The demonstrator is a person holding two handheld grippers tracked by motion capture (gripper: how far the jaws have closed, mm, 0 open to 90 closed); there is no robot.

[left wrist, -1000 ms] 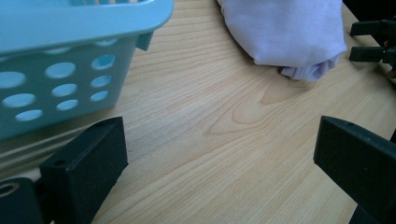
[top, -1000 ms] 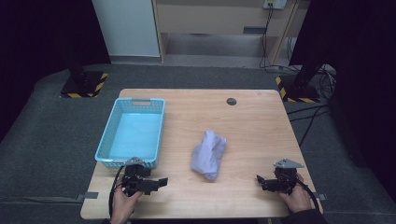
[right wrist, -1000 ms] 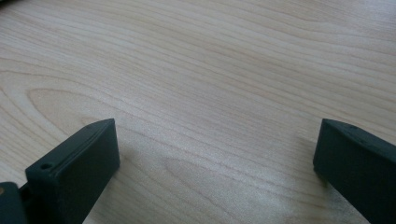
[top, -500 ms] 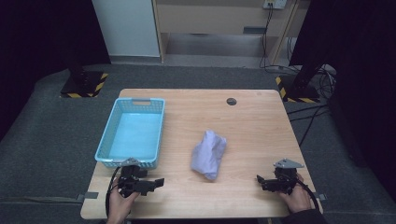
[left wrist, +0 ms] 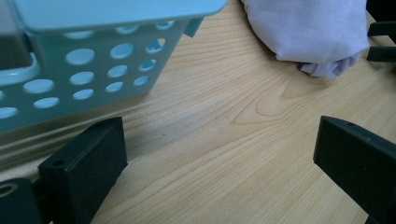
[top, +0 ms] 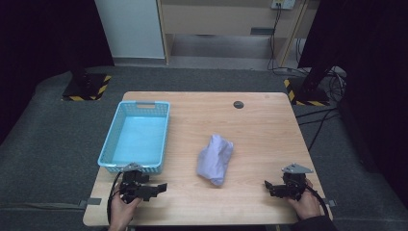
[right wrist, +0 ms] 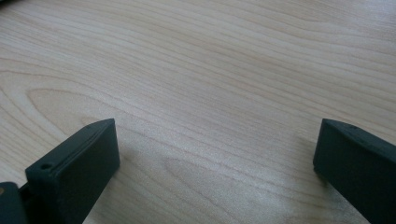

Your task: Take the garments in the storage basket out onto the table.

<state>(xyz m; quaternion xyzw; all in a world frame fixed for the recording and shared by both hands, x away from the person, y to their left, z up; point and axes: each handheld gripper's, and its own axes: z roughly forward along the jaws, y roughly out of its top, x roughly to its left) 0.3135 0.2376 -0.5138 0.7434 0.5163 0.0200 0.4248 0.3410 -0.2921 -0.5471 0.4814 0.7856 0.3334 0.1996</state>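
Near left corner of light wooden worktop (top: pixel 260 120): left black two-jaw gripper (top: pixel 159 186) resting low, jaws spread wide with bare wood between them, nothing held. Pointed right, toward centre. Just behind it, pale blue perforated plastic basket (top: pixel 126 167), long and rectangular, empty, lying along left edge; near wall almost touching gripper body.

Centre, slightly toward near edge: crumpled lavender cloth bundle (top: pixel 215 159), loose heap, free on wood, well apart from both grippers and apart from basket. In left gripper view, same cloth (left wrist: pixel 308 28) beyond the wide jaws, basket corner (left wrist: pixel 93 70) close at left.

Far edge, right of centre: small dark round grommet (top: pixel 238 104), irrelevant to handling.

Near right corner: right black two-jaw gripper (top: pixel 267 185) with grey plate on top, aimed left, jaws likewise wide apart over bare wood, empty.

Likely step: reach for cloth, then move to basket.

Risks, judged:
- Left gripper so close to basket wall; a forward sweep may clip it and shove basket off left edge.
- Soft, folded cloth; shallow pinch may catch one layer only, bundle unrolling and trailing over basket rim on transfer.
- Jaws driven too low may scrape wood and push cloth away instead of closing on it.
- Both grippers converging on same heap may collide.
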